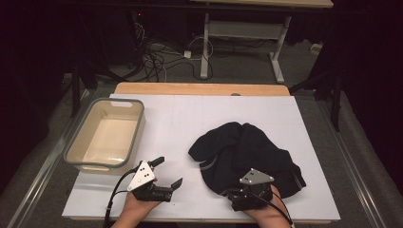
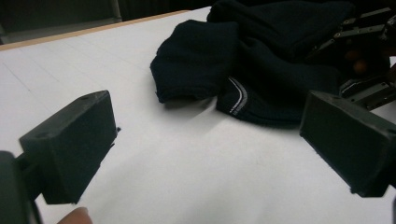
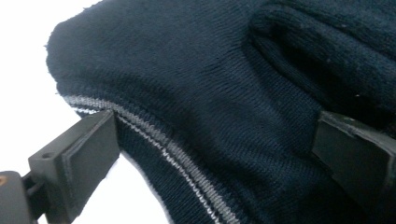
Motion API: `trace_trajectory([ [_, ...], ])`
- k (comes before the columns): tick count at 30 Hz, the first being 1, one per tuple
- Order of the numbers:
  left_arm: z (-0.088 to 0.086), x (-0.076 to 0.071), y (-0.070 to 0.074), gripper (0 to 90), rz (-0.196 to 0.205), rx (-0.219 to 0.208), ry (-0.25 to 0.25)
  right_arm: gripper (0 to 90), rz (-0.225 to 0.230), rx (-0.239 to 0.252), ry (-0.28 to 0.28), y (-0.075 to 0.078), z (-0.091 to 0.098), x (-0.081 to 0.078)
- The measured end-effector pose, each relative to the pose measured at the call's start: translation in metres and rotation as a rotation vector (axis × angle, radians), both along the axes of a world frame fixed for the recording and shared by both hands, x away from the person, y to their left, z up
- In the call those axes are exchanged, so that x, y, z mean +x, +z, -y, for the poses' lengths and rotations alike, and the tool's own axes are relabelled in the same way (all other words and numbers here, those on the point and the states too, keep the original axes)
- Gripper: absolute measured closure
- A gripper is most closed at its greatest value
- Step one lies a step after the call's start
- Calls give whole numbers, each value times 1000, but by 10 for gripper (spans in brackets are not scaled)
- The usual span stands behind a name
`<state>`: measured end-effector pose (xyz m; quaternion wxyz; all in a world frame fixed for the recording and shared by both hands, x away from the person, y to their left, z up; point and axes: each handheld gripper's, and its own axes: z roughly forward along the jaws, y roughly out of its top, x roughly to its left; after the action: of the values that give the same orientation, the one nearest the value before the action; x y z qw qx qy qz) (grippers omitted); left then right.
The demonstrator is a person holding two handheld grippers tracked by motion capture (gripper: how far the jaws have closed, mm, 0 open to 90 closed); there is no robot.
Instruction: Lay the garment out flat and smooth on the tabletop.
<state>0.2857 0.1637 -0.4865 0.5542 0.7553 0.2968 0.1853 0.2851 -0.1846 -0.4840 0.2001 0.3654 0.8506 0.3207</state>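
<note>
A dark navy knitted sweater point(image 1: 247, 147) lies crumpled on the white table top point(image 1: 190, 118), right of centre. My right gripper point(image 1: 237, 189) is at the sweater's near edge. In the right gripper view its jaws stand wide apart, open point(image 3: 210, 154), with the sweater's point(image 3: 196, 70) grey-striped hem point(image 3: 187, 170) lying between them, unclamped. My left gripper point(image 1: 168, 172) hovers open over bare table to the left of the sweater. Between its two jaws point(image 2: 210, 140) there is nothing, and the sweater point(image 2: 261, 51) lies ahead of it.
A beige basin with a grey rim point(image 1: 138, 128) stands empty at the table's left side. The table's wooden far edge point(image 1: 199, 89) borders a dark floor with cables and a desk frame point(image 1: 206, 42). The right gripper point(image 2: 364, 46) appears at the upper right of the left gripper view.
</note>
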Motion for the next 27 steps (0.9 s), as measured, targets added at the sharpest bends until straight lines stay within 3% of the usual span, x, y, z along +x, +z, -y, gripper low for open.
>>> trace_trajectory([
  [2,0,0,0,31,3,1,0,51,-21,17,-12,0,2,3],
  [8,0,0,0,35,3,1,-2,232,-4,42,-65,1,4,4],
  [9,0,0,0,38,3,1,-1,296,4,46,-70,2,5,5],
  [10,0,0,0,38,2,1,-1,296,4,46,-70,2,5,5],
  [12,0,0,0,42,0,1,0,415,18,54,-85,2,7,7],
  [15,1,0,0,46,2,3,1,498,24,55,-92,2,8,8],
  [17,1,0,0,46,4,5,2,666,54,40,-108,2,10,10],
  [21,1,0,0,47,1,4,2,738,76,26,-102,2,12,11],
  [27,1,0,0,47,-2,2,0,763,91,29,-58,3,12,8],
])
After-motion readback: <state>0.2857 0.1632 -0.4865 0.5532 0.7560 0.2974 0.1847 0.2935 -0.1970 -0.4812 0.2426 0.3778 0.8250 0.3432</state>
